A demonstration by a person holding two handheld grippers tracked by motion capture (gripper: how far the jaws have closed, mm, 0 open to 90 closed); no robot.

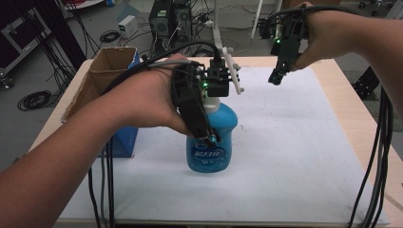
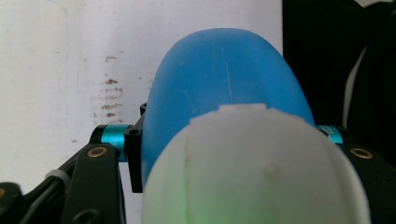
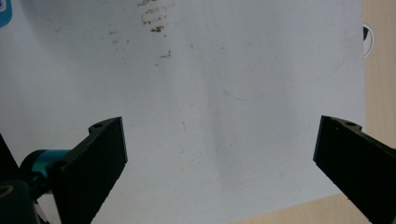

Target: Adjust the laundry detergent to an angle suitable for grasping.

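A blue bottle (image 1: 209, 154) with a white cap and a printed label stands upright over the white sheet (image 1: 294, 156), left of the middle. My left gripper (image 1: 209, 124) comes down from above and is shut on the bottle's upper body. In the left gripper view the white cap (image 2: 252, 172) and blue body (image 2: 224, 74) sit between the black fingers (image 2: 133, 154). Whether the base touches the sheet I cannot tell. My right gripper (image 1: 276, 76) hangs above the sheet's far right part, and in the right gripper view (image 3: 224, 149) its jaws stand wide open, with nothing between them.
An open cardboard box (image 1: 102, 71) stands at the table's left edge, with a blue box (image 1: 124, 140) against its near side. Brown stains (image 3: 154, 18) mark the sheet. Bare wooden table (image 1: 347, 95) borders the sheet at right. Cables trail from both hands.
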